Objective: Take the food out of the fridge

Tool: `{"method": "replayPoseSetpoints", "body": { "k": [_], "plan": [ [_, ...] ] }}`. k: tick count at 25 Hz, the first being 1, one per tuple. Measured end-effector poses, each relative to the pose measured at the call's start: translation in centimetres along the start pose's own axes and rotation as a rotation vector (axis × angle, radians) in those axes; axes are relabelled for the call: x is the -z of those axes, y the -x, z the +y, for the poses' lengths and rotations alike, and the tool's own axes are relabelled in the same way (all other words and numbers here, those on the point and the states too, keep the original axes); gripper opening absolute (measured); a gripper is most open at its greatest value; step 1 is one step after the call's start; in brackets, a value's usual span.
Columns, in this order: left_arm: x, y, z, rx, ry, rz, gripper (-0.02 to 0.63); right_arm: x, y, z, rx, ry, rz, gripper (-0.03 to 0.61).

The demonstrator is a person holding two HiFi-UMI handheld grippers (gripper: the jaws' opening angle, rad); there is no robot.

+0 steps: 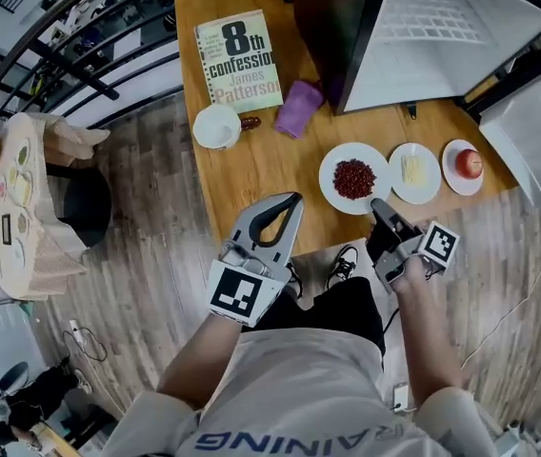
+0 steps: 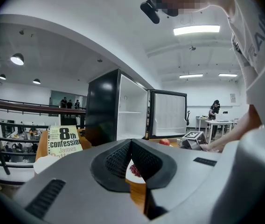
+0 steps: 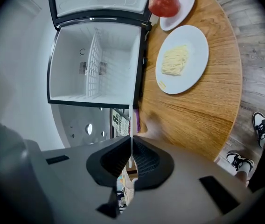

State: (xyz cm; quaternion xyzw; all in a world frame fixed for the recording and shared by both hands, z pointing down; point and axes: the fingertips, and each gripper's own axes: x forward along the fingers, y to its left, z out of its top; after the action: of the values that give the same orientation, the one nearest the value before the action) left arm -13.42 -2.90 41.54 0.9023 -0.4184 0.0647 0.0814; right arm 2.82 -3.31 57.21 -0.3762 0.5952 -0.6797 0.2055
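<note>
The right gripper [image 3: 131, 141] is clenched on the rim of a round white plate [image 1: 329, 171]. From its own view the plate is seen edge-on, only a thin white sliver between ribbed black pads [image 3: 145, 158]. The left gripper [image 2: 131, 143] is clenched on nothing.

That plate carries a heap of red beans [image 1: 354, 179]. Just beside it are pale shreds [image 3: 175, 59], too blurred to identify, and a glossy red apple [image 3: 163, 3], each on its own plate.

All sit on the bench [image 1: 261, 165], warm grained wood with a rounded edge, before the open, white-lined fridge [image 3: 95, 64]. Below lies a grey-brown plank floor [image 1: 147, 265].
</note>
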Motion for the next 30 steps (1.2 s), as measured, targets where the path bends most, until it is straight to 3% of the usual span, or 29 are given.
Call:
{"method": "replayPoseSetpoints", "body": {
  "k": [11,30],
  "plan": [
    [1.5,-0.4,0.6,0.002,0.004,0.036,0.008,1.7,-2.4,-3.0,0.050,-0.033,0.056,0.030],
    [1.4,-1.3,0.9,0.003,0.012,0.045,0.008,1.5,-2.7,-4.7,0.139,0.017,0.078,0.031]
  ]
}}
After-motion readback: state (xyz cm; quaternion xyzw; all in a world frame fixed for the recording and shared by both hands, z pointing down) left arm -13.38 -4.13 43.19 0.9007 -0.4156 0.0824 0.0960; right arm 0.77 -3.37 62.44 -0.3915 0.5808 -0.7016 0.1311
